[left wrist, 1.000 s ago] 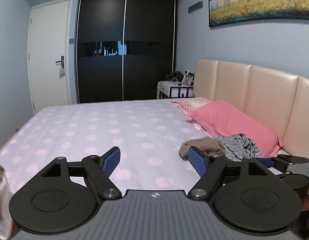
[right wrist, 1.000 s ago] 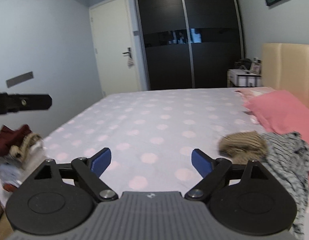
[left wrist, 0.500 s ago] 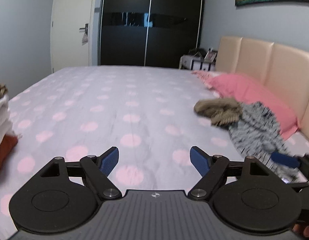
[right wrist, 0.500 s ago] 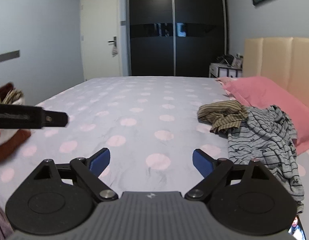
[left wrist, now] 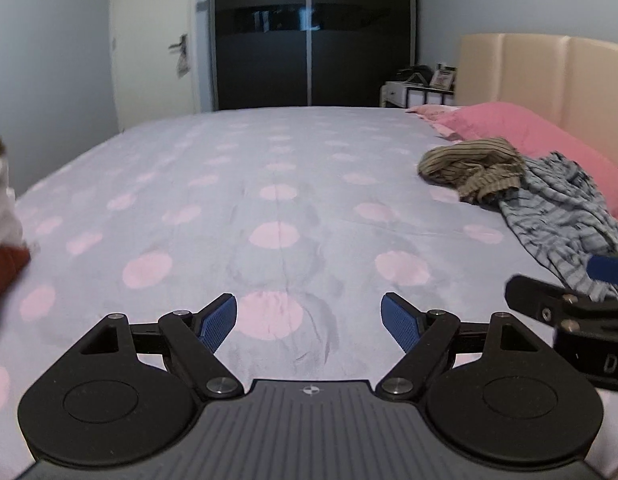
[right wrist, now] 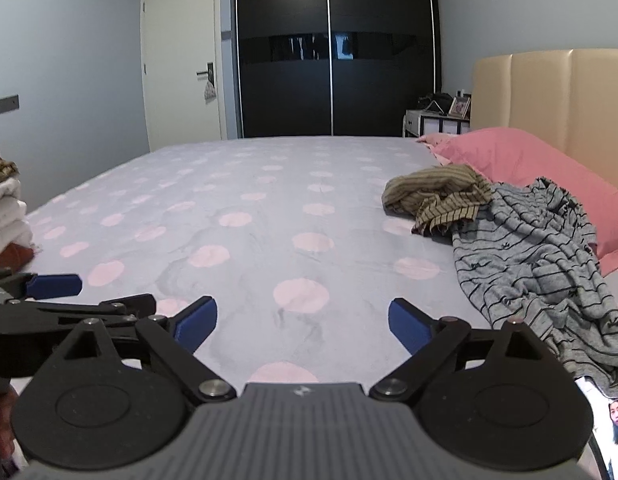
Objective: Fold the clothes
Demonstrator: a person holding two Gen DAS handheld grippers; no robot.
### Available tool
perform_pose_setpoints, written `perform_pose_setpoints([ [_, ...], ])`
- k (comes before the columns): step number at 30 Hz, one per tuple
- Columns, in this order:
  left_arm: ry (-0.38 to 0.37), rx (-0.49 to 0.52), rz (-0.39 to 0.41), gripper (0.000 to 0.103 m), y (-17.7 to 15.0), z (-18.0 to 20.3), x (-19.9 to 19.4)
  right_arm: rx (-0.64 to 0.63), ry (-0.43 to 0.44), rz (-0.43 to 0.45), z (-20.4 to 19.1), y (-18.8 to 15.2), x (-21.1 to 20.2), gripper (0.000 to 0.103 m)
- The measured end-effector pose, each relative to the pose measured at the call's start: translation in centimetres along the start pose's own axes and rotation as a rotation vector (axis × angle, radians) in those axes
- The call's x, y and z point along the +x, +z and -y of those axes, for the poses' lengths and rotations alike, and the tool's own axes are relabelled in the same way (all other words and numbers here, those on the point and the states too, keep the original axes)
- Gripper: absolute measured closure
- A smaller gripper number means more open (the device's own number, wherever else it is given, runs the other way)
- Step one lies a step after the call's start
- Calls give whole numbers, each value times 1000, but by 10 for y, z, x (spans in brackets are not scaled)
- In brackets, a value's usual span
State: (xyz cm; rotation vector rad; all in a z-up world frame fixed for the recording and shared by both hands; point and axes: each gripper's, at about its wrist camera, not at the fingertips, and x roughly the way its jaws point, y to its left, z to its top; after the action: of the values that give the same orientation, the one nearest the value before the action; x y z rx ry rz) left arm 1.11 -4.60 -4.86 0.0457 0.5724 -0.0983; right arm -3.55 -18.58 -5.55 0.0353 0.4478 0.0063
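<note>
Grey striped garment (right wrist: 537,256): crumpled, unfolded, on the right side of the bed (right wrist: 269,208), its upper edge lying against the pink pillow (right wrist: 521,160). It trails toward the bed's near right corner.

Olive striped garment (right wrist: 437,196): bunched in a heap just left of the grey one, touching and partly overlapping its upper left edge. It rests on the bedsheet just in front of the pillow.

Bedsheet: pale lilac with pink dots, with faint creases in the cloth ahead of my claws.

My right claw (right wrist: 303,322): blue pads wide apart with nothing between them, hanging over bare sheet. The grey garment's hem lies just to the right of its right finger, apart from it.

My left claw (left wrist: 309,322): jaws have just been opening and now stand wide with nothing between them, also above bare sheet, well apart from both garments. It shows at the left edge of the right wrist view, just beside the right claw.

Stack of folded clothes (right wrist: 7,208): white pieces over a rust-brown one, at the bed's left edge.

Surroundings: beige padded headboard (right wrist: 549,96) behind the pillow, a small nightstand (right wrist: 435,120) beside it, a black sliding wardrobe (right wrist: 333,52) on the far wall, and a white door (right wrist: 181,64) to its left.
</note>
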Motion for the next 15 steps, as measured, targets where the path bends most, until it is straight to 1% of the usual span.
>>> perform_pose_setpoints([
  [6, 64, 43, 8, 24, -2, 3, 15, -21, -13, -13, 3, -8, 21, 8],
  [12, 74, 40, -10, 24, -6, 3, 22, 12, -51, -51, 16, -16, 37, 8],
  [15, 80, 50, -10, 24, -7, 3, 22, 33, -47, -54, 18, -15, 38, 8],
])
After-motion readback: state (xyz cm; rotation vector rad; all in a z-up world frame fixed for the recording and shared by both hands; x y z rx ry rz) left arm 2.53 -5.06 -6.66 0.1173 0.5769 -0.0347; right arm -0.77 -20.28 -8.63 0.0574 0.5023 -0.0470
